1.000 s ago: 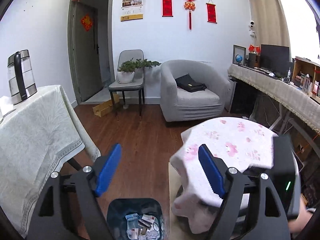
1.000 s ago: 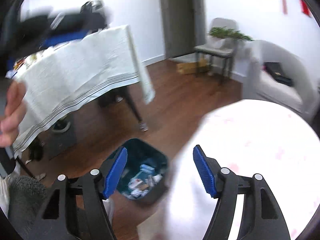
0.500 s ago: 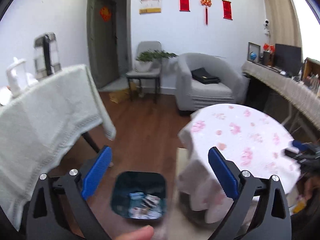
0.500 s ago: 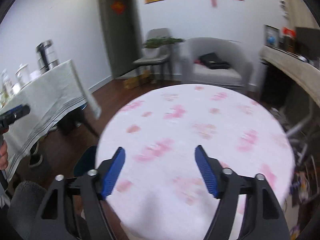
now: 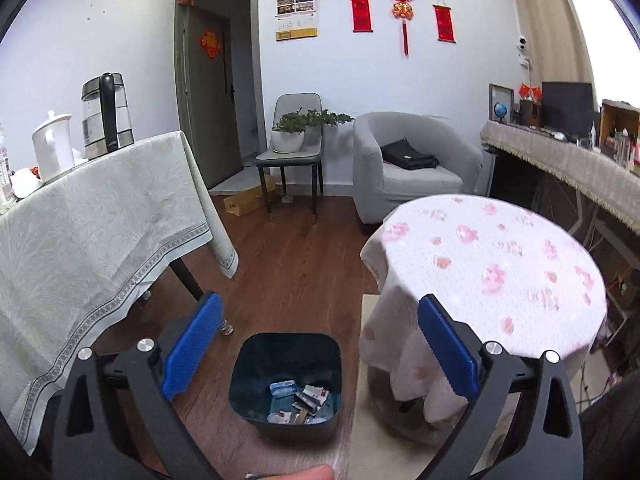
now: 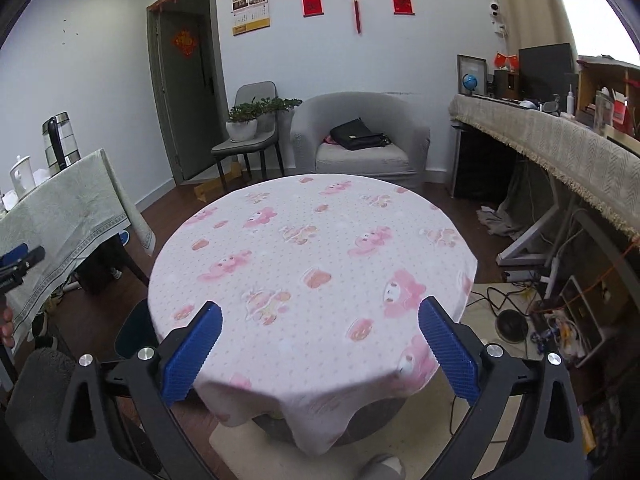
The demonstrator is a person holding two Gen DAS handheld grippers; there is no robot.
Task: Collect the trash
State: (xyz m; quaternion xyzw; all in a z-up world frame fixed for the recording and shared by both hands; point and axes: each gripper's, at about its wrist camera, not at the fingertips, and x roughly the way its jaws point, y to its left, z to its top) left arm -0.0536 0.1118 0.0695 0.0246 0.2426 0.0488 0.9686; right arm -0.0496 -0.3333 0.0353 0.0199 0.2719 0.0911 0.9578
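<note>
Trash bin (image 5: 286, 384) below spread, empty left gripper (image 5: 320, 344); right gripper (image 6: 320, 350) likewise spread, empty.

Bin (image 5: 286, 376) on the floor: dark teal plastic, smooth, slight sheen; inside it paper and glossy wrapper scraps (image 5: 301, 400). Floor (image 5: 288, 264) around the bin: wood planks, reddish brown, semi-gloss. Round surface (image 6: 312, 264) right of the bin: soft matt cloth, white with pink print, dotted texture. Long surface (image 5: 92, 216) left of the bin: pale green cloth, woven leaf pattern, matt. Kettle (image 5: 106, 114) on it: glass body, brushed metal, black plastic handle. Left hand-held gripper (image 5: 320, 354) above the bin: matt black plastic arms, blue ribbed pads (image 5: 192, 346), metal screws. Right hand-held gripper (image 6: 320, 354): same, finely ridged blue pads (image 6: 448, 354).
</note>
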